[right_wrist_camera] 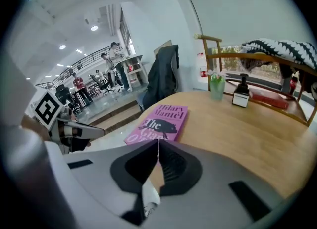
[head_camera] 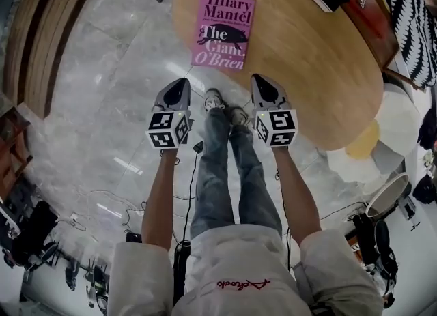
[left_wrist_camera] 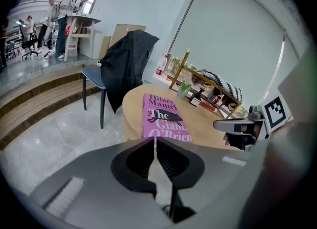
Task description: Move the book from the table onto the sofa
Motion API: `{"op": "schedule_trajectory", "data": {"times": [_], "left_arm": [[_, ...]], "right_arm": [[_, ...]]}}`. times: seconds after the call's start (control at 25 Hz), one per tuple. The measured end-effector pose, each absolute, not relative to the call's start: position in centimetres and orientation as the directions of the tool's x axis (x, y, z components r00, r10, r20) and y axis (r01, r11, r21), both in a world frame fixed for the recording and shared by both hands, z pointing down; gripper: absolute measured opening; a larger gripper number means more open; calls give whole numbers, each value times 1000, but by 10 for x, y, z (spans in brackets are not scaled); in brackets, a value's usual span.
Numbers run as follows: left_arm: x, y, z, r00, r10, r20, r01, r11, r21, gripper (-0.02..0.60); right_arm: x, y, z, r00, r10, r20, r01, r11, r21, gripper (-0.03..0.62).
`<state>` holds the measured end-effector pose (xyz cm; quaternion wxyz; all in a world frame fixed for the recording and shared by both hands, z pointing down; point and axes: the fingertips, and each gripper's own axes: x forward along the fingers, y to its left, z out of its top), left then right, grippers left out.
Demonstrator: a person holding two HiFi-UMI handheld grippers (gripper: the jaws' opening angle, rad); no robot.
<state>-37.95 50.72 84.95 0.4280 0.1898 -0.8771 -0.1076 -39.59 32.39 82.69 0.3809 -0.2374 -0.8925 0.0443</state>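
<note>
A pink book (head_camera: 224,29) with a black animal on its cover lies flat near the edge of the round wooden table (head_camera: 321,82). It shows ahead of the jaws in the left gripper view as the book (left_wrist_camera: 163,118) and in the right gripper view as the book (right_wrist_camera: 161,122). My left gripper (head_camera: 181,82) hangs over the floor, short of the table edge, shut and empty. My right gripper (head_camera: 259,80) is level with it at the table's rim, also shut with nothing between its jaws. Neither touches the book. No sofa is in view.
A chair draped with a dark jacket (left_wrist_camera: 126,69) stands beyond the table. A small bottle (right_wrist_camera: 241,94), a green cup (right_wrist_camera: 216,87) and a wooden rack (right_wrist_camera: 277,82) sit at the table's far side. Wooden steps (left_wrist_camera: 39,99) rise at left. Cables and gear (head_camera: 41,239) lie on the marble floor behind me.
</note>
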Motion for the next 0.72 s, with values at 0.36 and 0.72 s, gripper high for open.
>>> {"op": "schedule_trajectory", "data": {"times": [0.36, 0.72], "left_arm": [[-420, 496, 894, -528, -476, 704, -238, 878, 415, 170], [-445, 478, 923, -486, -510, 710, -245, 859, 449, 276]], "right_arm": [[-435, 341, 870, -563, 493, 664, 337, 870, -360, 160], [-457, 351, 912, -525, 490, 696, 269, 871, -410, 226]]}}
